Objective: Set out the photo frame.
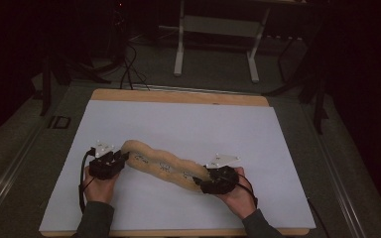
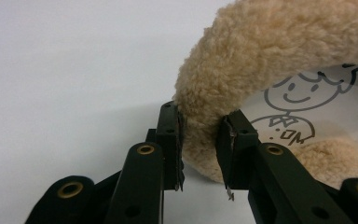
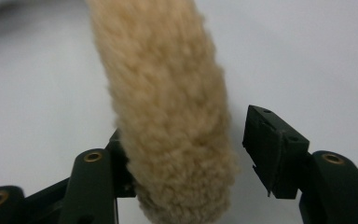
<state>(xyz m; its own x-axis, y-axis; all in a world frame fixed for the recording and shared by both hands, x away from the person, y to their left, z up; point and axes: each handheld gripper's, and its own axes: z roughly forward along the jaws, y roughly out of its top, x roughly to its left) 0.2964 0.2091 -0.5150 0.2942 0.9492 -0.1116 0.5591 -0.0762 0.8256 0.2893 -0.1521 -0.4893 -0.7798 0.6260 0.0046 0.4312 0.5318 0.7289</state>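
A long tan fleece piece [image 1: 163,166] lies slanting across the white sheet [image 1: 188,124] in the high view, with small dark prints along it. My left gripper [image 1: 120,158] holds its upper left end. In the left gripper view the jaws [image 2: 203,140] pinch the fleece rim [image 2: 270,42], beside a white lining with a cartoon figure [image 2: 293,93]. My right gripper [image 1: 202,184] is at the lower right end. In the right gripper view the fleece [image 3: 163,93] hangs between the jaws of the right gripper [image 3: 186,154], against the left one and with a gap to the right one.
The white sheet covers a wooden board [image 1: 178,96] on a grey floor. A white desk frame [image 1: 218,29] and dark cables [image 1: 129,69] stand beyond the board's far edge. Both of the person's hands come in at the near edge.
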